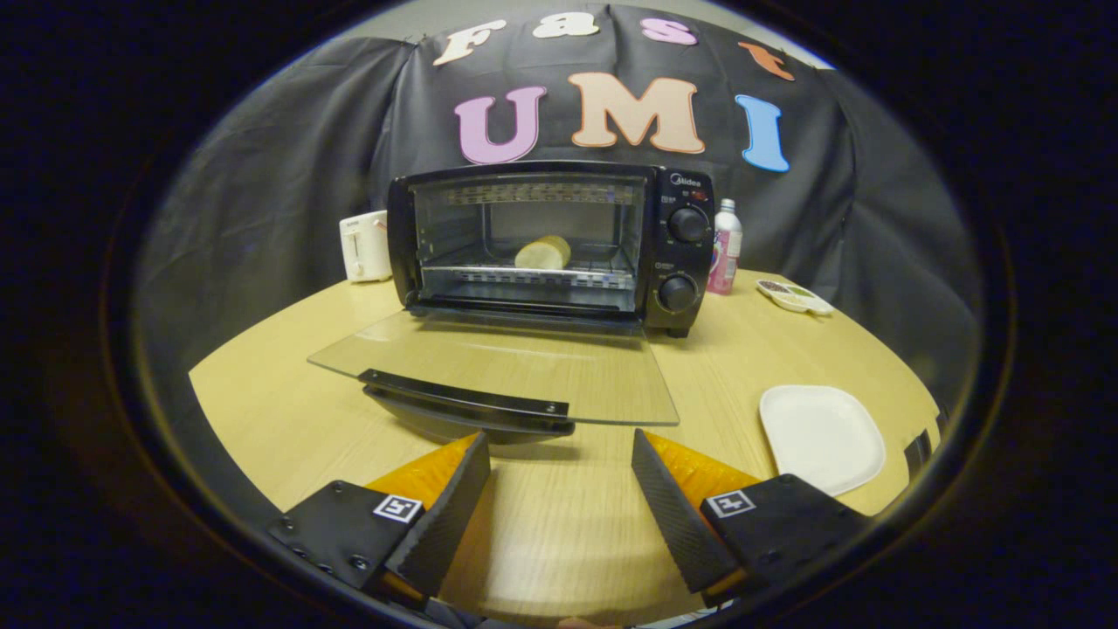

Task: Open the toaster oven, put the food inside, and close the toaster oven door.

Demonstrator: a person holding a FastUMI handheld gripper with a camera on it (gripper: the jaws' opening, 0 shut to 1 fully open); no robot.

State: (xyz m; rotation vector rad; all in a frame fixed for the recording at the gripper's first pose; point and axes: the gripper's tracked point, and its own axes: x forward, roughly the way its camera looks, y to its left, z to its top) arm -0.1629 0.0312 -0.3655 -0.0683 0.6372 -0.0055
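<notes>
Fisheye view along a hand-held gripper over a round, light-wood table. Its two fingers are spread wide w/ nothing between them, hovering above bare wood near the table's front edge.

Just ahead of the fingers, a black toaster oven sits toward the back edge of the table, centre. Its glass door is swung fully down, lying about level, w/ the dark door handle just beyond the fingertips.

Inside the oven, a pale bread roll rests on the wire rack.

A white square plate sits bare at the front-right edge. A white toaster is back left of the oven; a pink bottle and a small sectioned dish are back right.

Progress, judging by this: opening done, food appears to be in already. Left: close the door, prob. by lifting the handle from below.
</notes>
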